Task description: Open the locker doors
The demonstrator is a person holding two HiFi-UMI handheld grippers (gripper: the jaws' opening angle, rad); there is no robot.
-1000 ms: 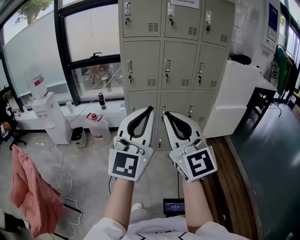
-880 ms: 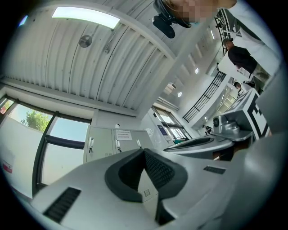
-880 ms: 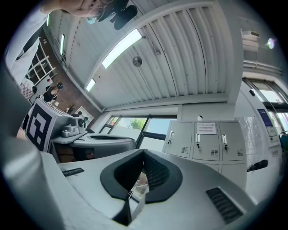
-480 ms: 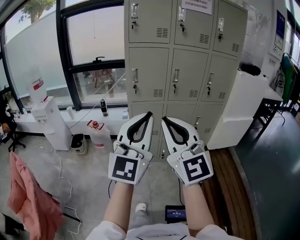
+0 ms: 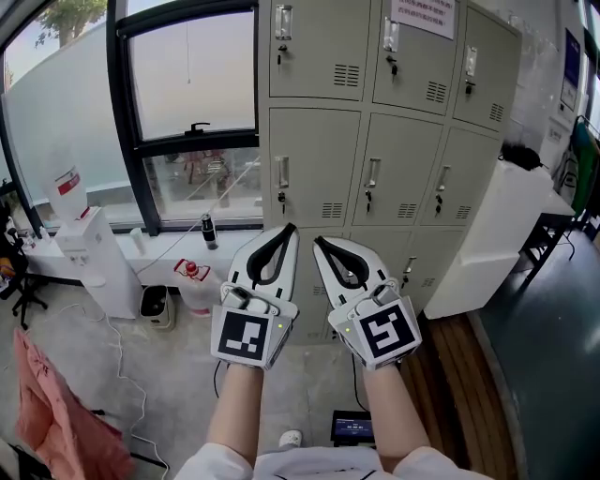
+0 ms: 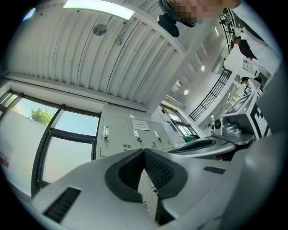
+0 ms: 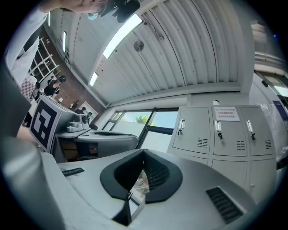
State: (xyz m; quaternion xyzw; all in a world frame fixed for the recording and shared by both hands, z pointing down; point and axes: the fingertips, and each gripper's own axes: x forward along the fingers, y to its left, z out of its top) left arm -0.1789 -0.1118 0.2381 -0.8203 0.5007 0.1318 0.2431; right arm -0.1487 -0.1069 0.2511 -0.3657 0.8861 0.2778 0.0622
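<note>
A grey bank of lockers (image 5: 375, 178) stands ahead, every door closed, each with a small handle and key; one handle (image 5: 281, 173) is on the middle-left door. A paper notice (image 5: 422, 14) is stuck on a top door. My left gripper (image 5: 289, 228) and right gripper (image 5: 320, 241) are held side by side, short of the lockers and pointing slightly upward. Both are shut, tips touching, nothing between them. The left gripper view has its gripper (image 6: 144, 150) in front of the lockers (image 6: 130, 137). In the right gripper view that gripper (image 7: 143, 150) sits below the top doors (image 7: 216, 130).
A white water dispenser (image 5: 89, 258) and a jug with a red cap (image 5: 192, 281) stand under the window at left. A white cabinet (image 5: 487, 244) abuts the lockers' right side. A pink cloth (image 5: 52, 403), floor cables and a small device (image 5: 353, 427) lie nearby.
Both grippers have moved together toward the lockers, which now look larger and closer. Their jaws stayed shut throughout.
</note>
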